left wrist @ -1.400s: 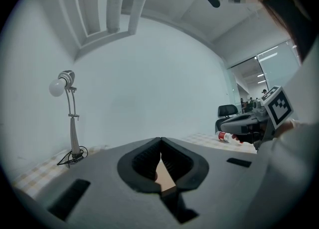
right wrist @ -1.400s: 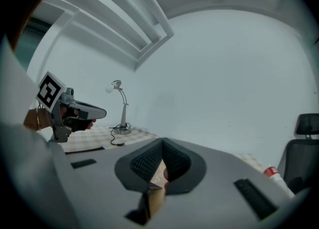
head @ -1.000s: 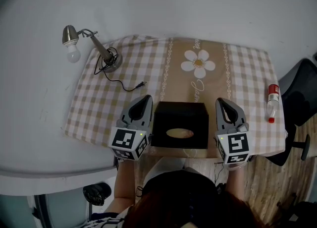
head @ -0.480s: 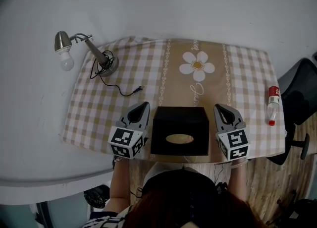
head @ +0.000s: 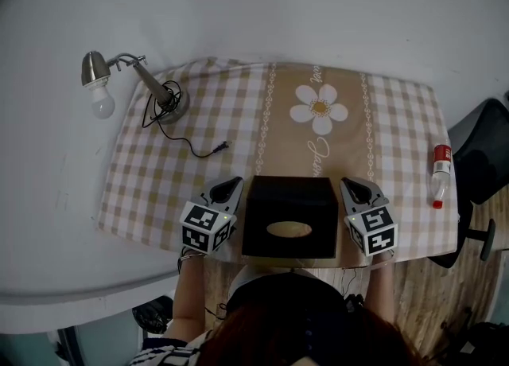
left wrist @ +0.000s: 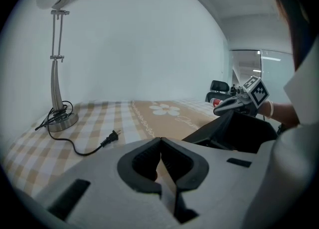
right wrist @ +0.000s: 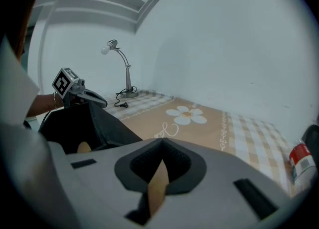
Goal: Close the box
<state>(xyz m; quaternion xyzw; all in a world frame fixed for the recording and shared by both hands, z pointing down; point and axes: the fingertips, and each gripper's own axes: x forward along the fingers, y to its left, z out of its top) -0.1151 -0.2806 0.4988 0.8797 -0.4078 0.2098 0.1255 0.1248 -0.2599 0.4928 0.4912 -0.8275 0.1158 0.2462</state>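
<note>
Box: the black box (head: pixel 288 205) sat at the near edge of the table (head: pixel 398 126), and its top face showed a tan oval (head: pixel 289 229).
Left side: the left hand-held gripper (head: pixel 231 186) was just beside the box's left wall with its jaws pressed together and nothing between them. Its tips pointed away from the person.
Right side: the right hand-held gripper (head: pixel 351 187) was just beside the box's right wall, jaws likewise together and empty.
Contact: whether either hand-held gripper touched the box could not be told.
Cloth: a beige checked tablecloth (head: pixel 151 173) covered the table, with a white flower print (head: pixel 318 108) beyond the box.
Lamp: a desk lamp (head: pixel 151 82) stood at the far left corner, its head hanging past the table edge. Its plug (head: pixel 216 148) lay loose on the cloth.
Bottle: a small red-capped bottle (head: pixel 439 173) lay near the right edge, well apart from the box.
Beyond the table: a dark chair (head: pixel 485 161) on the right.
</note>
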